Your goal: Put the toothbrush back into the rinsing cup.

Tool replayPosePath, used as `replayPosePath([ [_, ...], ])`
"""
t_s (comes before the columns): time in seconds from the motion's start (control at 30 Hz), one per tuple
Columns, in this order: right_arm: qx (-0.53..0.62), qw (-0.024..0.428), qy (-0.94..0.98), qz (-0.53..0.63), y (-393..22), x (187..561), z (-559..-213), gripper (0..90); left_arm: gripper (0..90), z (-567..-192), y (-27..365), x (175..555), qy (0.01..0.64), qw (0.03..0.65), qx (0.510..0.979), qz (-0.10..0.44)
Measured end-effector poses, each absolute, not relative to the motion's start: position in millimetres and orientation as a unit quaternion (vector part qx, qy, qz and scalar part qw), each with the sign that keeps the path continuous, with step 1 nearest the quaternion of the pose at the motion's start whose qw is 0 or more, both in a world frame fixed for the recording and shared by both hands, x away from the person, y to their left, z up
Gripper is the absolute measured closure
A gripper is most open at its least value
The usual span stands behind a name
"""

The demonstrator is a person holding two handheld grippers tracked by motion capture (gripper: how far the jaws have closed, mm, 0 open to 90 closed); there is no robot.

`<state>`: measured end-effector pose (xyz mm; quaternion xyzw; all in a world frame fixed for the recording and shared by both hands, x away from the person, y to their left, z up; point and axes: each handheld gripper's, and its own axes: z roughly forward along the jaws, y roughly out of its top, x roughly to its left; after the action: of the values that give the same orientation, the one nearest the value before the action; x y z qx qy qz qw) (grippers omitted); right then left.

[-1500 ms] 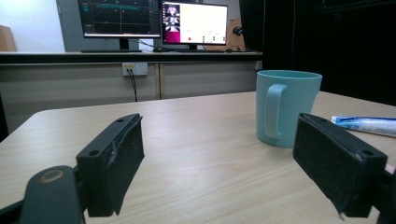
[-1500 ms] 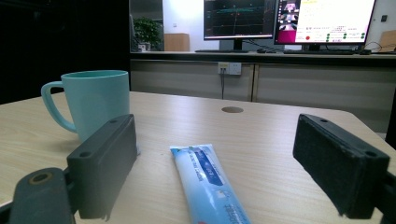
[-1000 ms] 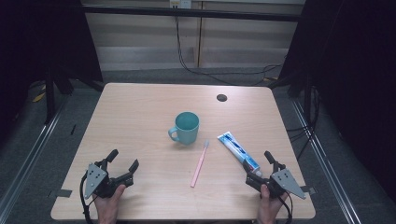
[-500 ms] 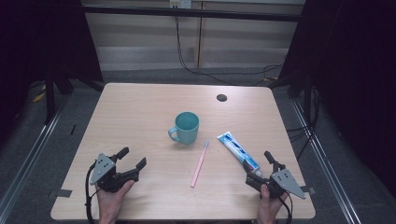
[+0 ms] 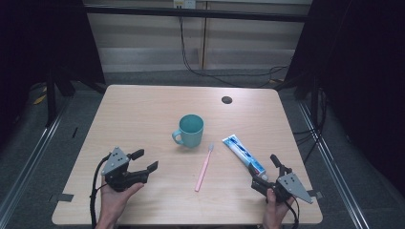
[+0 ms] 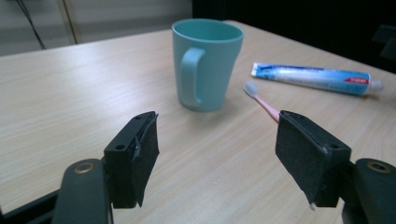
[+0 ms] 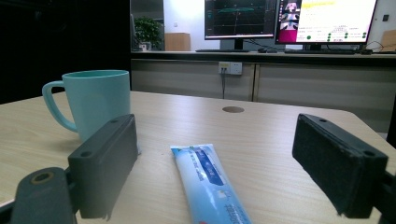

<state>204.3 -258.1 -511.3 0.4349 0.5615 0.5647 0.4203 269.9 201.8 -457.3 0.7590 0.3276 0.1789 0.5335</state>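
While the left gripper (image 5: 145,161), at the lower left of the high view, has just been narrowing its still-parted jaws around nothing, the pink toothbrush (image 5: 204,167) lies right of it at lower centre, long axis running toward the teal mug (image 5: 190,131). The right gripper (image 5: 267,168) sits wide open behind the toothpaste tube (image 5: 244,154).

Bare wooden tabletop (image 5: 143,114) lies left of and behind the upright teal plastic mug (image 5: 191,131); right of it lie a pink toothbrush (image 5: 204,163) and blue-white toothpaste tube (image 5: 243,154).
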Motion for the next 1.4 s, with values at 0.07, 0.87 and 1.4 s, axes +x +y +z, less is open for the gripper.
replayPosePath([
  [0.07, 0.433, 0.420, 0.561, 0.567, -258.2, 204.2, -511.5, 13.6, 29.9, -454.6, 196.9, 271.9, 0.325, 0.523, 0.768, 0.177],
  [0.87, 0.433, 0.419, 0.562, 0.567, -258.2, 204.2, -511.5, 13.6, 39.5, -428.4, 145.5, 294.3, 0.304, 0.421, 0.851, 0.071],
  [1.4, 0.433, 0.419, 0.561, 0.567, -258.2, 204.1, -511.5, 13.6, 47.4, -400.2, 108.2, 315.9, 0.300, 0.384, 0.873, -0.009],
])
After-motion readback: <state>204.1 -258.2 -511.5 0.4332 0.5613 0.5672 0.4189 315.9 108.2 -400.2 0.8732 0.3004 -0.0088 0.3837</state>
